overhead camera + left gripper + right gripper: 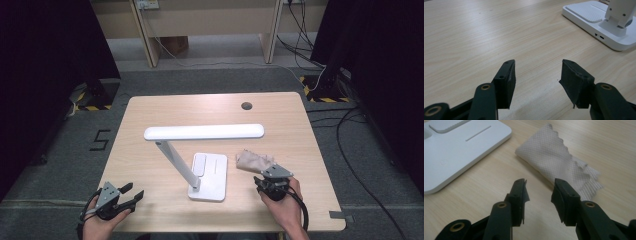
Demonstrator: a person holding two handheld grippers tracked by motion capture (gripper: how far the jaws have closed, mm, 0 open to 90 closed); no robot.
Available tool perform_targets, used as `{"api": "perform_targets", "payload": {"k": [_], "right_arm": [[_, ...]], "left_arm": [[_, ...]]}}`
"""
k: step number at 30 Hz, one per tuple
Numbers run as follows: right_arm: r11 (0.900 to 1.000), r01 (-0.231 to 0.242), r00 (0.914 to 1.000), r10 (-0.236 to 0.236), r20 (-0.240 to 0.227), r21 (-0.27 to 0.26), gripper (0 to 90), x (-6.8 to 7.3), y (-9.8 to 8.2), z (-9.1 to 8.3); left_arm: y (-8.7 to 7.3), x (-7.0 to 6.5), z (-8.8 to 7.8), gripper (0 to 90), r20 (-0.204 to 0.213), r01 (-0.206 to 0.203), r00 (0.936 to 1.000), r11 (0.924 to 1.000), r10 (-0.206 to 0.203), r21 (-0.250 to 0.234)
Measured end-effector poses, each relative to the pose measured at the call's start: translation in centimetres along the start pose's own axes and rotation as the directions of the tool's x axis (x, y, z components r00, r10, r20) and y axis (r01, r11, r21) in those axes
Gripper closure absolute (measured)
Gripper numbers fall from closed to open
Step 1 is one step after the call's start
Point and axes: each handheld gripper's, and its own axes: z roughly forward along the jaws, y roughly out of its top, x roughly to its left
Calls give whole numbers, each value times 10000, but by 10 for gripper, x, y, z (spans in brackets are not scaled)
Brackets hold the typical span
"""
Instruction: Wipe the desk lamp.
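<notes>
Right gripper [539,185] spread, just short of cloth [559,162]; shallow approach may only push it, or snag one layer.

A cloth [255,161] lies on the table [150,115], just right of the lamp base [209,176].

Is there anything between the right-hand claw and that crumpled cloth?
Nothing: in the right gripper view, bare table separates the right gripper from the cloth.

Two hand-held grippers, left gripper [131,194] and right gripper [264,181], black two-jaw bodies, brass-ringed pivot holes, grey three-cornered top plates, black trailing cables, bare forearms without sleeves.
</notes>
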Motion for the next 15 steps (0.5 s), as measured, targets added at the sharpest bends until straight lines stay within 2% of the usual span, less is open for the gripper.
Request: {"api": "perform_targets", "payload": {"k": [5,10,13,15], "right_arm": [[9994,-295,9996,295,20,-160,618,-6,-18,-9],[9951,-884,9960,887,47,-441,612,-11,-36,-11],[9887,-1310,9913,1317,39,-732,594,-11,-41,-11],[9885,-1275,9916,1288,100,-816,568,-11,-40,-11]], "left_arm": [[-7,1,-2,467,-180,372,9991,9993,-374,-80],[-12,0,-1,457,-191,599,9980,9979,-604,-231],[-11,1,-3,450,-295,622,9976,9973,-634,-385],[-12,0,-2,446,-290,509,9982,9983,-517,-284]]}}
